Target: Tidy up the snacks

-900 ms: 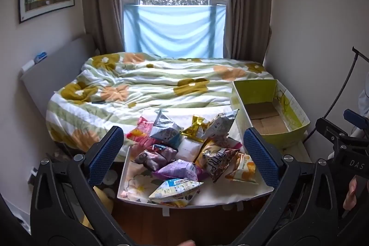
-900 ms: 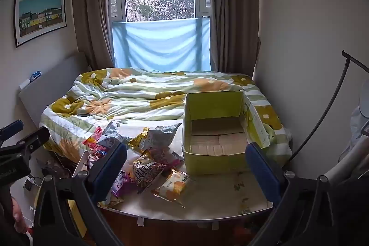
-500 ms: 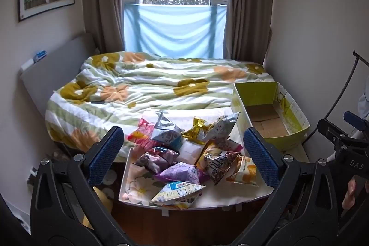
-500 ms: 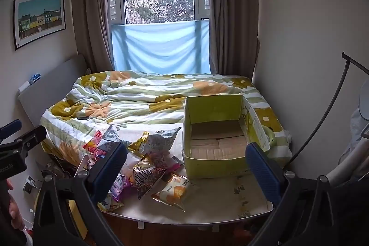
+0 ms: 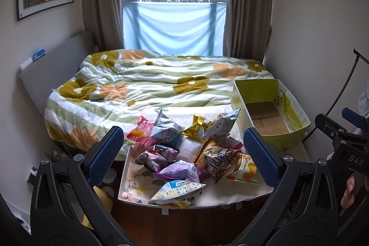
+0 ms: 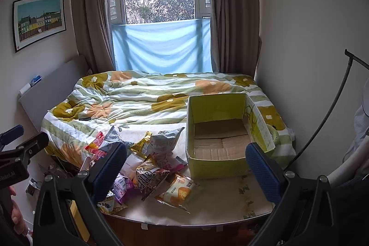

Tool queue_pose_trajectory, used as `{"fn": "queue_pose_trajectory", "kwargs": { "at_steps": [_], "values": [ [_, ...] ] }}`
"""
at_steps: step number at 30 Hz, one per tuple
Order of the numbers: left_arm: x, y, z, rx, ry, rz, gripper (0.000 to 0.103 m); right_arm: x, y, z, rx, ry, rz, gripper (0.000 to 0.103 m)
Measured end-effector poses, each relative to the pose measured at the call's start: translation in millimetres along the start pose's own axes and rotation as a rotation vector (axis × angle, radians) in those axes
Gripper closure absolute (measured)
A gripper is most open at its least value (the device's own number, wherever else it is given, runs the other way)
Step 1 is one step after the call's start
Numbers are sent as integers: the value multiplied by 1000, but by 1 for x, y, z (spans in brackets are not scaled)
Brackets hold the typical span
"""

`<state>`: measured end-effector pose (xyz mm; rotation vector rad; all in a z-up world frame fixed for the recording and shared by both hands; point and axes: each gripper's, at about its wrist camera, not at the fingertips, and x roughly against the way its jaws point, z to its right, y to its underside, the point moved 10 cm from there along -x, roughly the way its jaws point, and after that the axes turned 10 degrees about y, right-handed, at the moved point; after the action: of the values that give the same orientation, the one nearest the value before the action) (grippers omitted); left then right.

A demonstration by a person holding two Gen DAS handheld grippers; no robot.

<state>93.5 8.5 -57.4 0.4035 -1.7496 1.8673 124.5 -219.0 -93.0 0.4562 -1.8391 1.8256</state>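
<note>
A pile of several snack bags point(image 5: 184, 149) lies at the foot of the bed, also in the right wrist view point(image 6: 147, 167). An orange chip bag point(image 6: 177, 190) lies nearest the box. An empty yellow-green cardboard box point(image 5: 269, 112) stands on the bed right of the pile, also in the right wrist view point(image 6: 226, 133). My left gripper point(image 5: 182, 153) is open and empty, held back from and above the pile. My right gripper point(image 6: 184, 167) is open and empty, held before the box and pile.
The bed has a flowered quilt point(image 5: 147, 89) and a grey headboard point(image 5: 53, 70) at the left. Walls close in on both sides. A black curved stand point(image 6: 332, 105) rises at the right. A window with curtains is behind the bed.
Both grippers have drifted slightly; the bed, pile and box sit a little lower in both views. Nothing was grasped or moved.
</note>
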Motion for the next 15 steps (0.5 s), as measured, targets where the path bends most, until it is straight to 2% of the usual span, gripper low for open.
{"fn": "queue_pose_trajectory", "kwargs": {
  "at_steps": [15],
  "values": [
    [-1, -1, 6, -18, 7, 6, 1, 1, -2, 0, 2, 3, 2, 0]
  ]
}}
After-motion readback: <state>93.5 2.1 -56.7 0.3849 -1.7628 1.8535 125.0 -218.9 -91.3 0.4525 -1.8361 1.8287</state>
